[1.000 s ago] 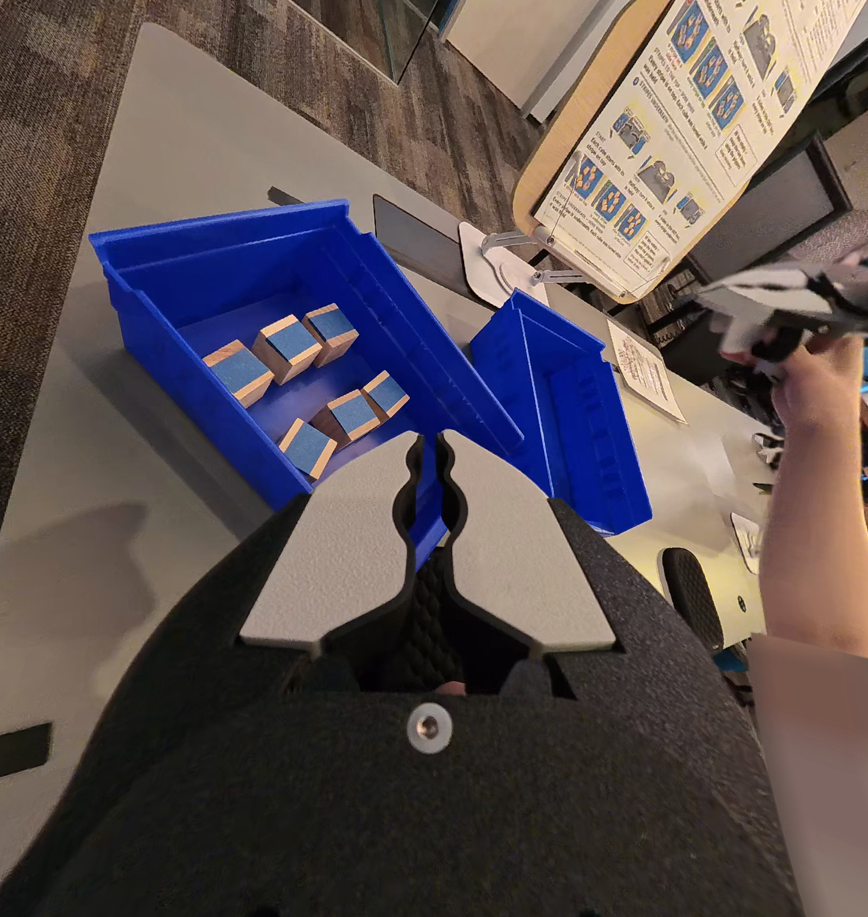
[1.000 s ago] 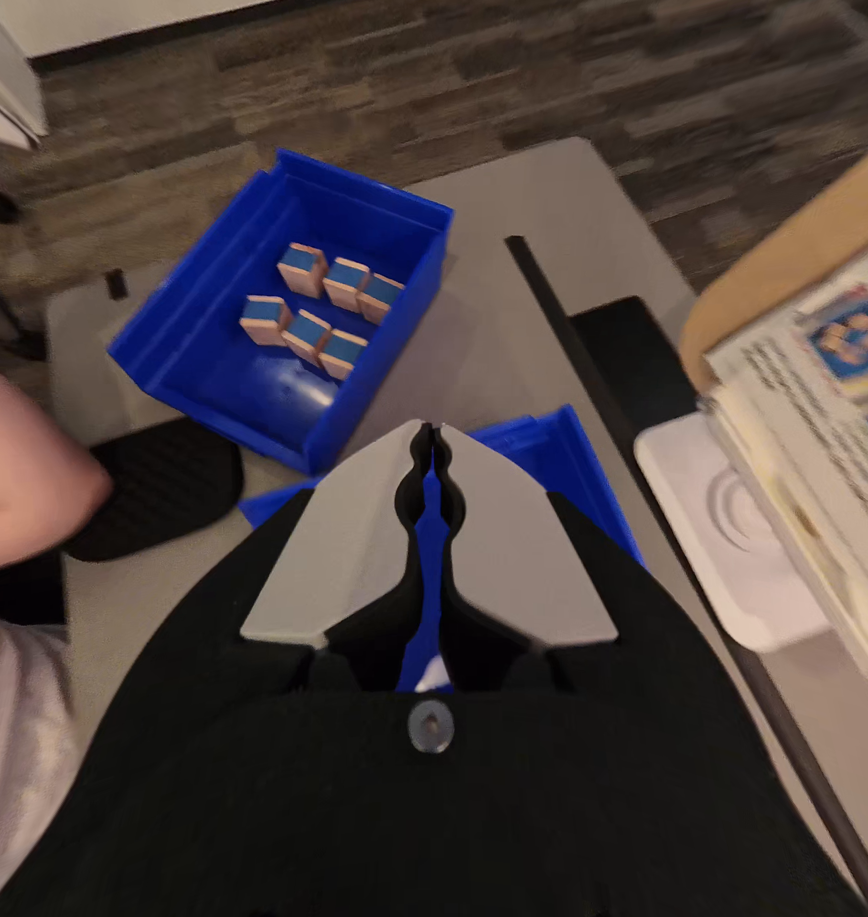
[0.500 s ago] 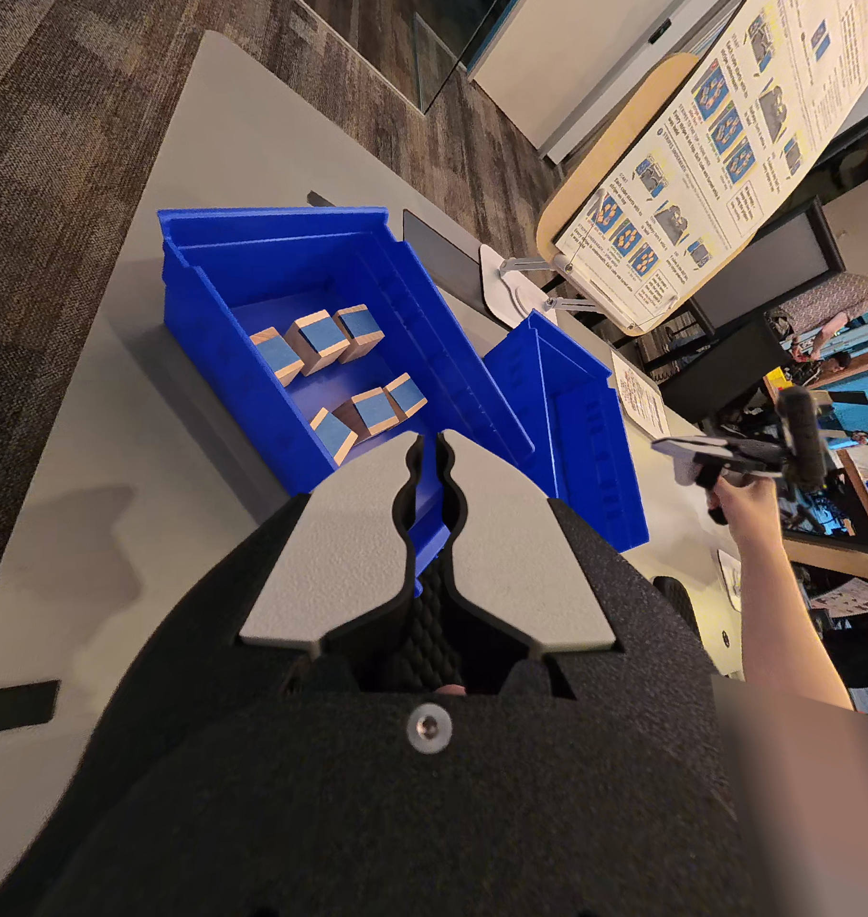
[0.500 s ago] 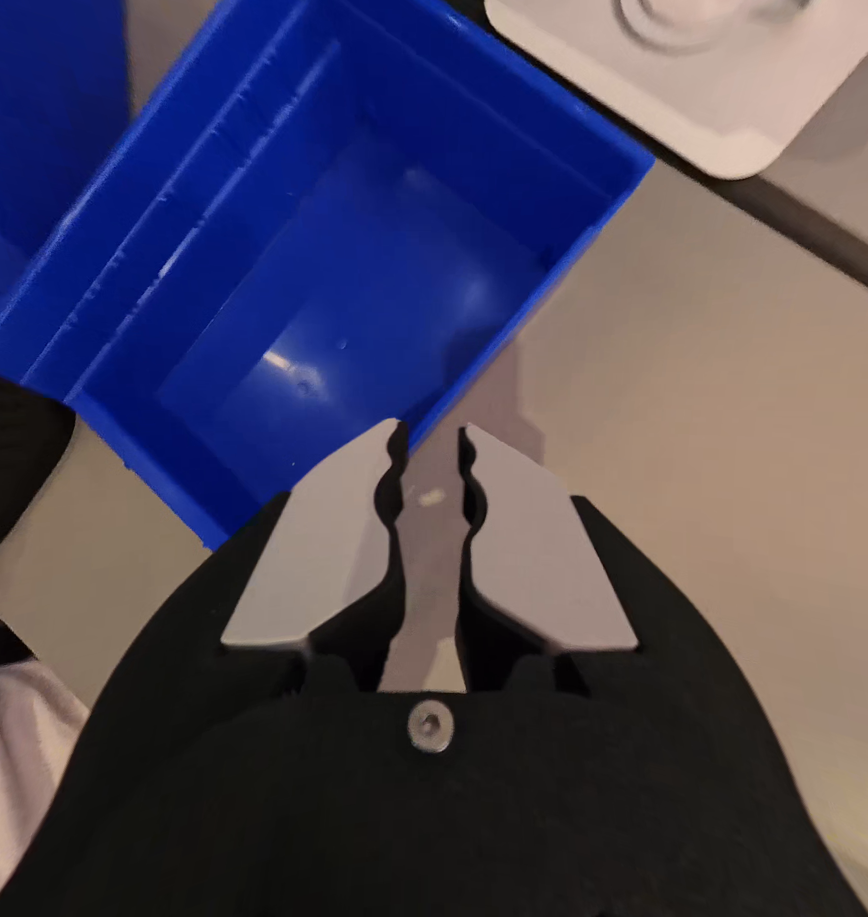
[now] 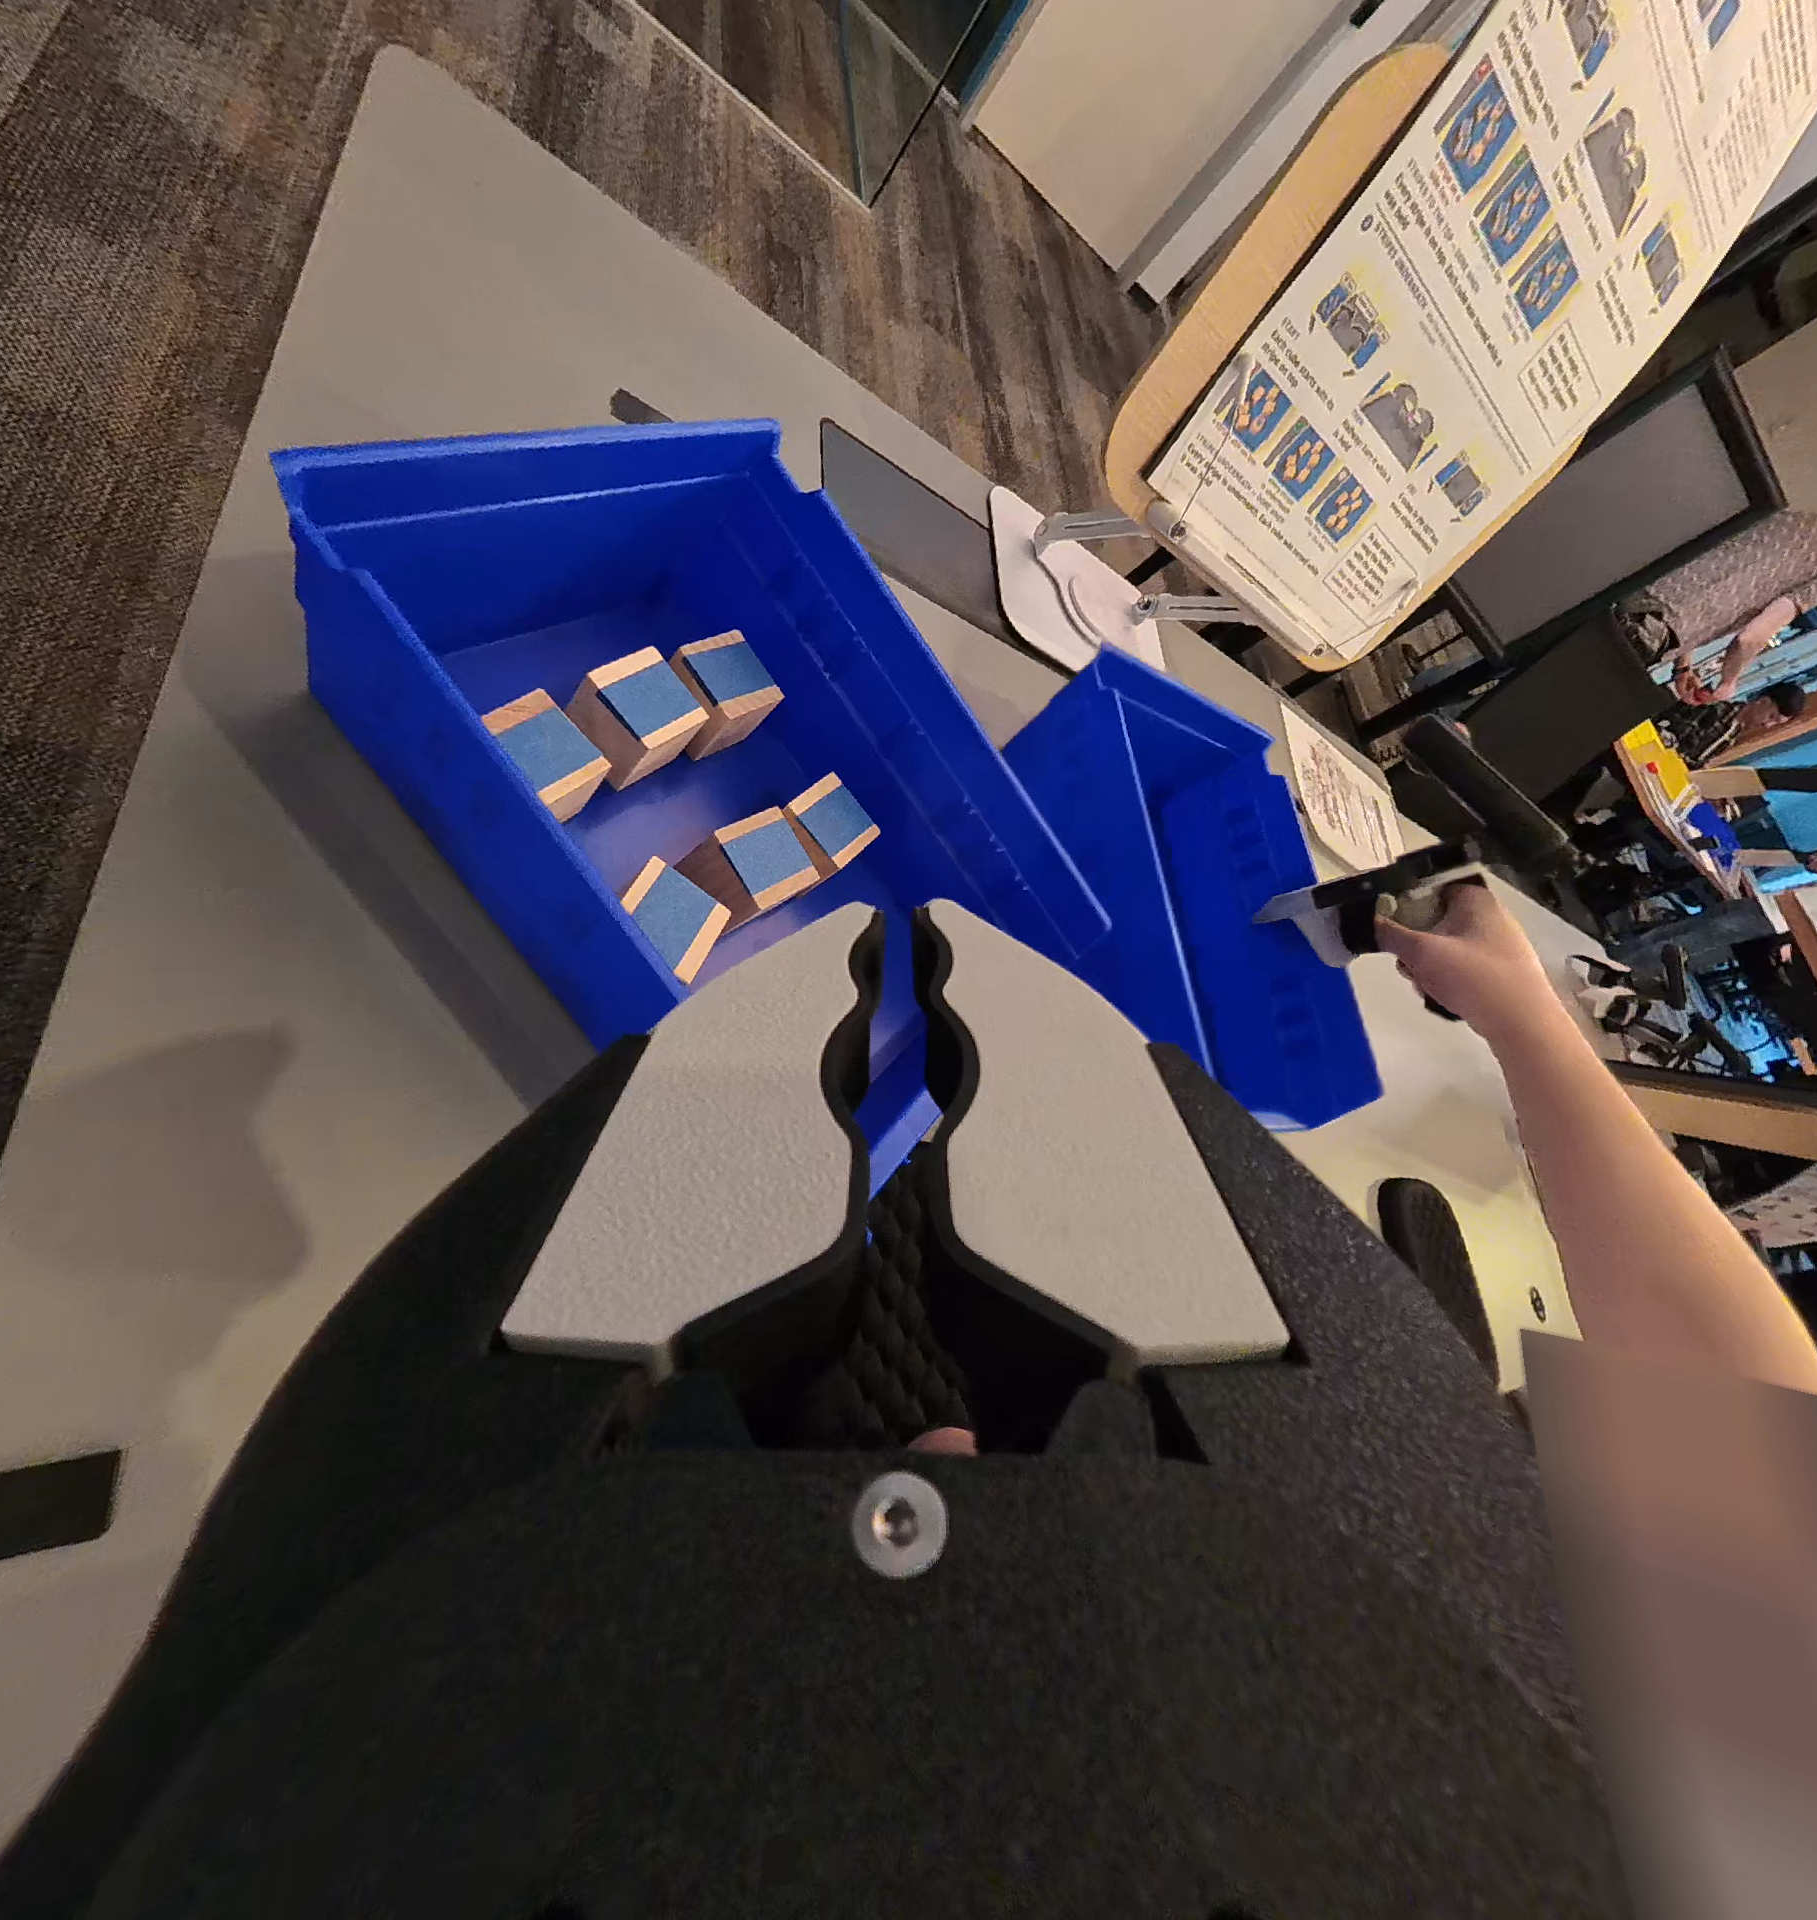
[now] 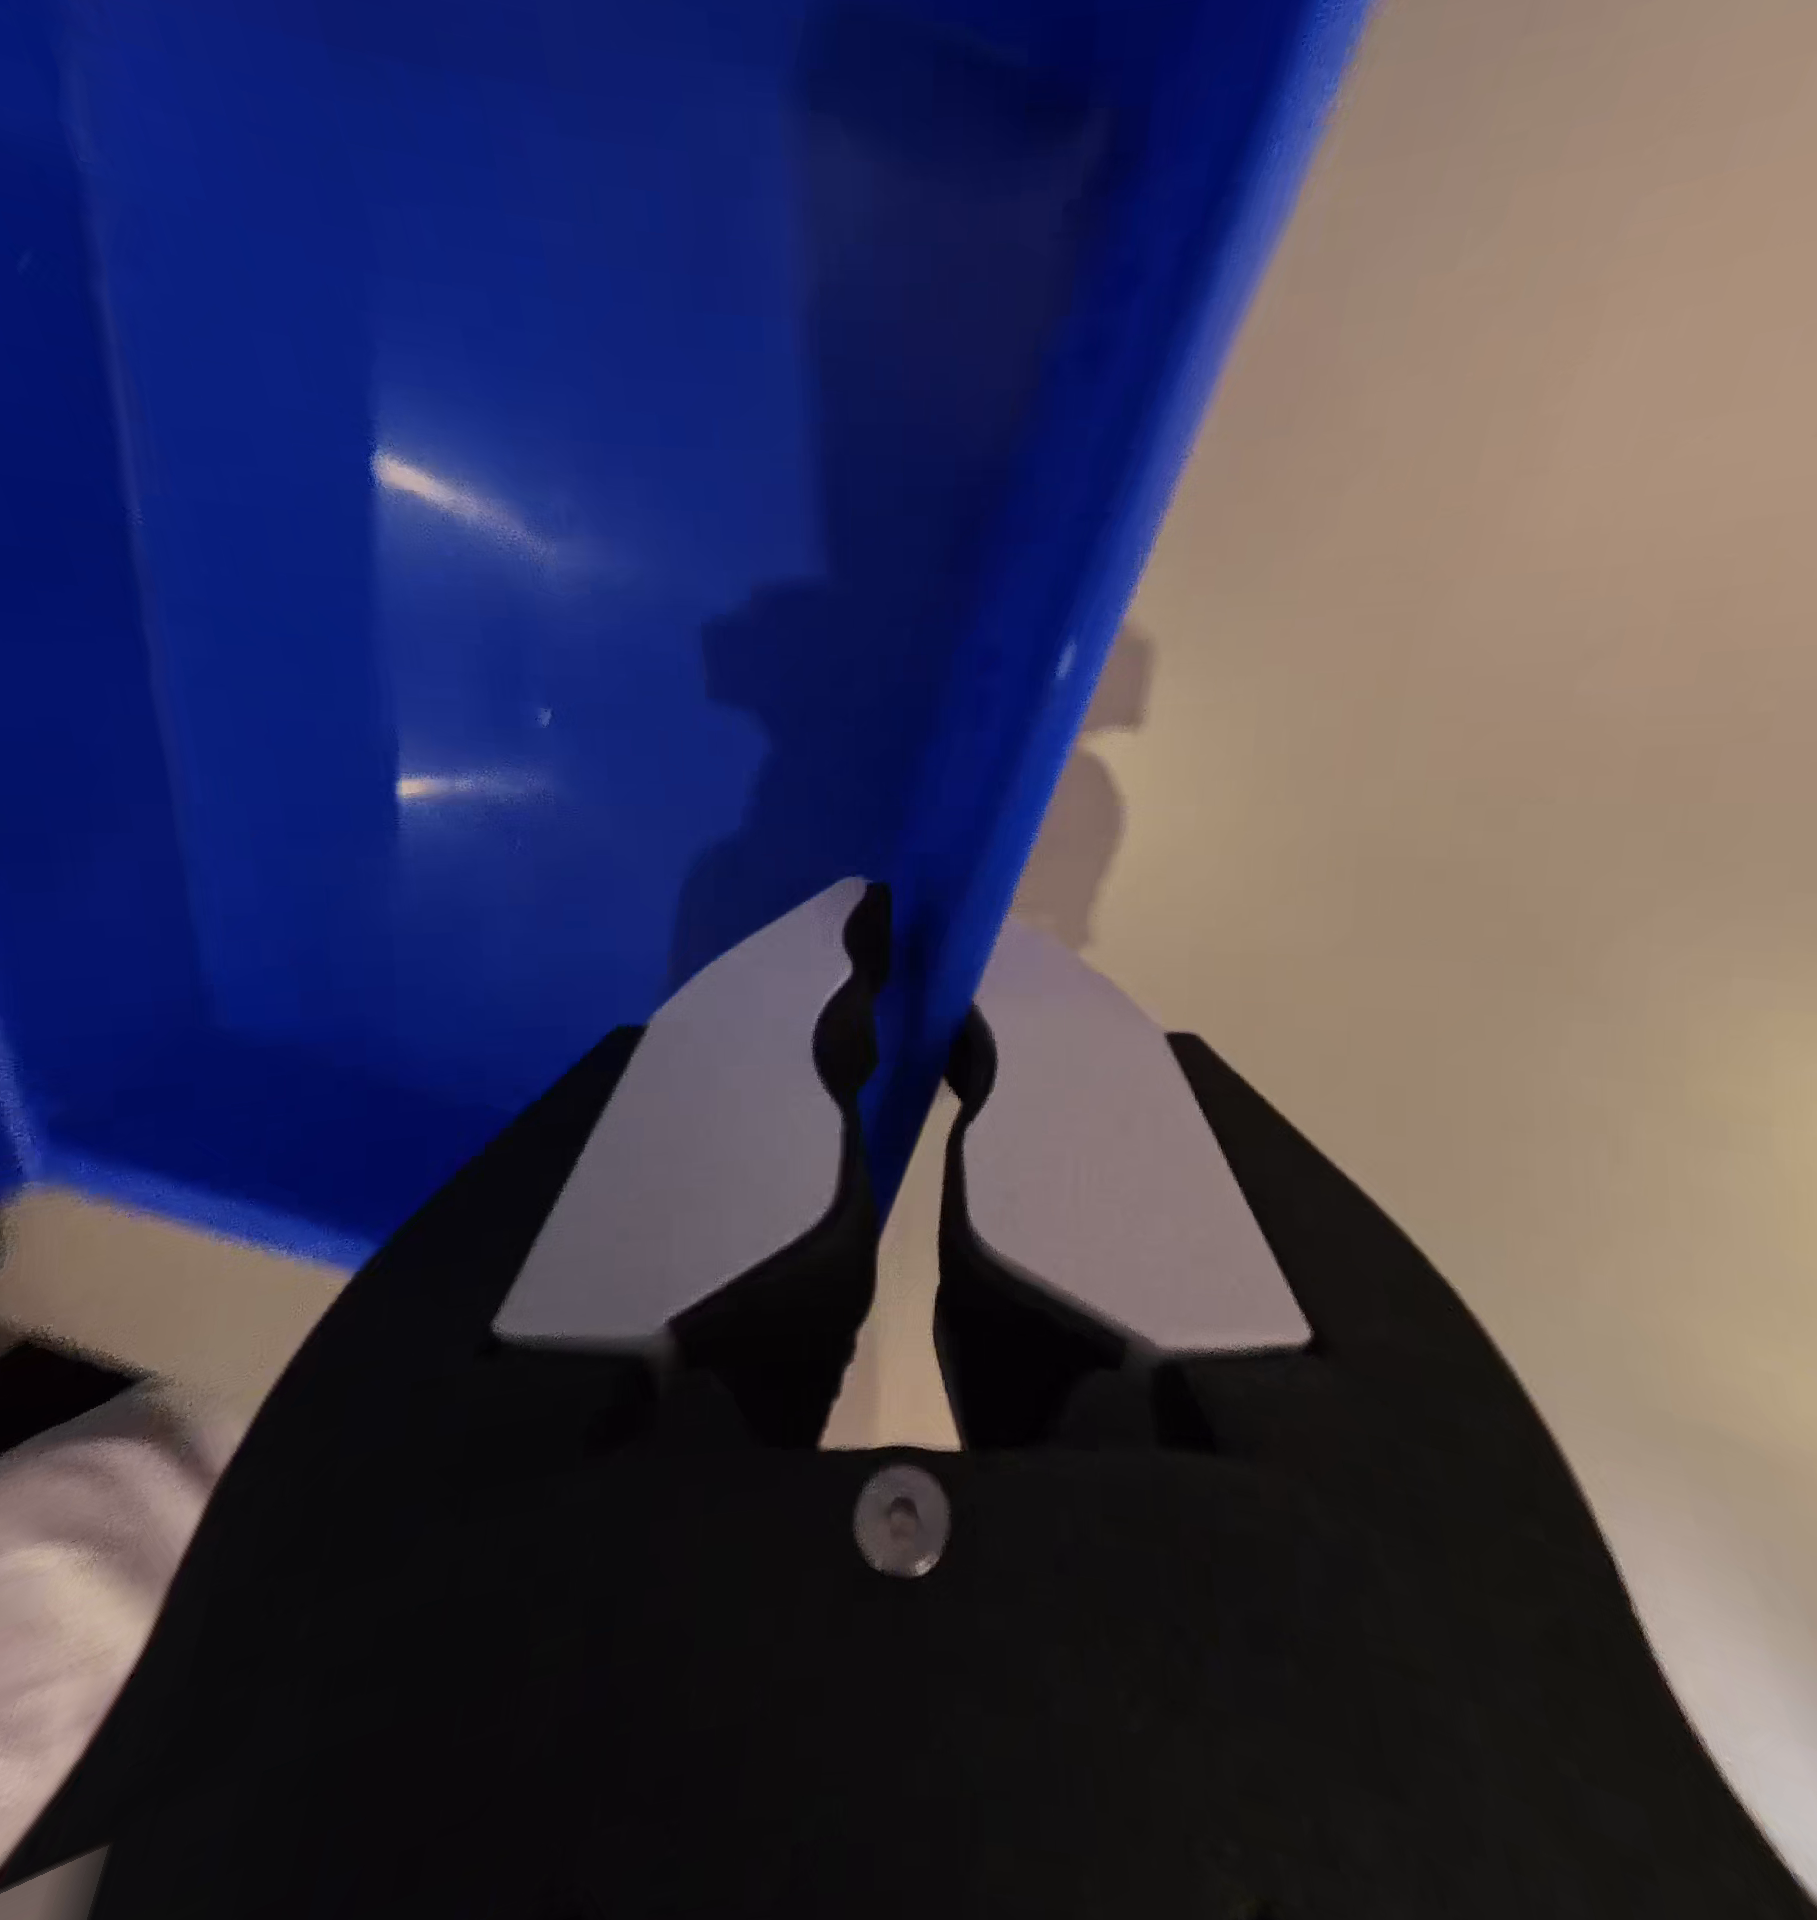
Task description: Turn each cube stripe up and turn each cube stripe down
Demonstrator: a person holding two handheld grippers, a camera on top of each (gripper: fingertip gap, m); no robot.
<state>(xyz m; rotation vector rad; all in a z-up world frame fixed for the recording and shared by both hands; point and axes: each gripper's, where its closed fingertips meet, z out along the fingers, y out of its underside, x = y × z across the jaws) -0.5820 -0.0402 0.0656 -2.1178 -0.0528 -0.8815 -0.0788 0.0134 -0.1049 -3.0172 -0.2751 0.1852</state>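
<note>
Several wooden cubes (image 5: 639,712) with blue stripes facing up lie in two rows inside the large blue bin (image 5: 530,457). My left gripper (image 5: 899,914) is shut and empty, hovering over the bin's near corner, short of the cubes. A smaller empty blue bin (image 5: 1247,935) stands to the right. My right gripper (image 5: 1299,914) is at its outer side wall. In the right wrist view the right gripper (image 6: 935,925) straddles that bin's wall (image 6: 987,727), one finger inside (image 6: 738,1091) and one outside, closed on it. No cubes show in the right wrist view.
An instruction board (image 5: 1455,312) on a white stand base (image 5: 1070,592) stands behind the bins, beside a black pad (image 5: 904,509). A bare forearm (image 5: 1610,1143) reaches over the table's right side. A black tape strip (image 5: 31,1507) lies near left. Carpet lies beyond the table's left edge.
The right gripper came down from above the empty bin onto its side wall and closed around it. The left gripper stayed shut over the large bin's near corner.
</note>
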